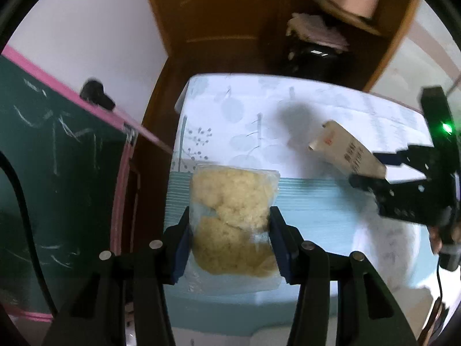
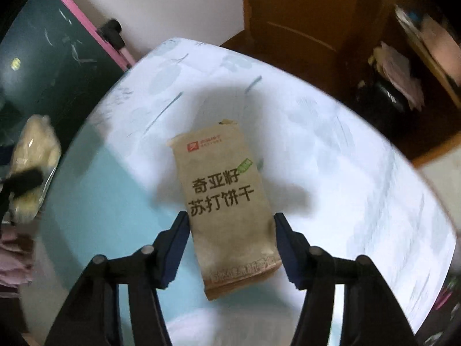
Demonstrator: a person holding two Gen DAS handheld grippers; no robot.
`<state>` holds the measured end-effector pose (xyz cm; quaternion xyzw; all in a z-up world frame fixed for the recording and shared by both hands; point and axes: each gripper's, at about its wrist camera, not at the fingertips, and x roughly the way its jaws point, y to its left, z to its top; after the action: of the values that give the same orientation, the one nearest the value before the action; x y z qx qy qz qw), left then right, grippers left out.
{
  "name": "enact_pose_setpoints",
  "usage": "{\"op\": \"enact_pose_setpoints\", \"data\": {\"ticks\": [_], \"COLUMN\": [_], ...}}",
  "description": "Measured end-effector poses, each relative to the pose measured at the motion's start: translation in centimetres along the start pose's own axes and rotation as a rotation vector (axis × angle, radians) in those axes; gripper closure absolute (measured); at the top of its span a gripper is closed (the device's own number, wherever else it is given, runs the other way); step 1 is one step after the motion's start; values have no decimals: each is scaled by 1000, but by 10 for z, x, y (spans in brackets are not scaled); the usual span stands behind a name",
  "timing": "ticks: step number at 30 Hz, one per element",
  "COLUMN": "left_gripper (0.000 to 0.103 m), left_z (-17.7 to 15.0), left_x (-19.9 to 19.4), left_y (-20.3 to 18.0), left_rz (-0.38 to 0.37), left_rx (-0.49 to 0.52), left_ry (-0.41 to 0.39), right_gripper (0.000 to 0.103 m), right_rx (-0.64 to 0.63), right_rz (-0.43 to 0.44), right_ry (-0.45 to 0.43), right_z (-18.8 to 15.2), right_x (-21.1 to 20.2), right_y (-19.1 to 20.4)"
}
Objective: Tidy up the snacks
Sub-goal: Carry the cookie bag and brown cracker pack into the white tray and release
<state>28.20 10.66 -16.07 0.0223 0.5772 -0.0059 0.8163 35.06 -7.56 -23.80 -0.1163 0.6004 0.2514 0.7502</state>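
Observation:
My left gripper (image 1: 230, 226) is shut on a clear bag of pale yellow crunchy snack (image 1: 233, 201), held above the near left part of the table (image 1: 317, 201). The same bag (image 2: 34, 150) shows at the left edge of the right wrist view. My right gripper (image 2: 229, 227) is shut on a brown paper cracker pack (image 2: 227, 201) with dark printed characters. The pack hangs above the cloth and casts a shadow on it. In the left wrist view the right gripper (image 1: 370, 170) holds the pack (image 1: 343, 150) tilted at the right.
The table carries a white and light-blue patterned cloth (image 2: 345, 173). A green chalkboard with a pink frame (image 1: 57, 158) stands close on the left. Behind are a wooden door (image 2: 302, 14) and a cluttered wooden shelf (image 1: 317, 37).

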Motion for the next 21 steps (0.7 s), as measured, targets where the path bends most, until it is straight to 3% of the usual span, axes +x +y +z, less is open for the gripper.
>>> {"op": "enact_pose_setpoints", "data": {"ticks": [6, 13, 21], "left_gripper": [55, 55, 55], "left_z": [-26, -94, -169], "left_x": [-82, -155, -184], "left_y": [-17, -47, -66], "left_rz": [-73, -185, -260], "left_rx": [113, 276, 348], "left_ry": [-75, -108, -110], "right_gripper": [45, 44, 44], "right_rx": [108, 204, 378], "right_rz": [28, -25, -73], "right_ry": [-122, -276, -323], "right_z": [-75, -169, -258], "right_x": [-109, -229, -266], "right_y": [18, 73, 131]}}
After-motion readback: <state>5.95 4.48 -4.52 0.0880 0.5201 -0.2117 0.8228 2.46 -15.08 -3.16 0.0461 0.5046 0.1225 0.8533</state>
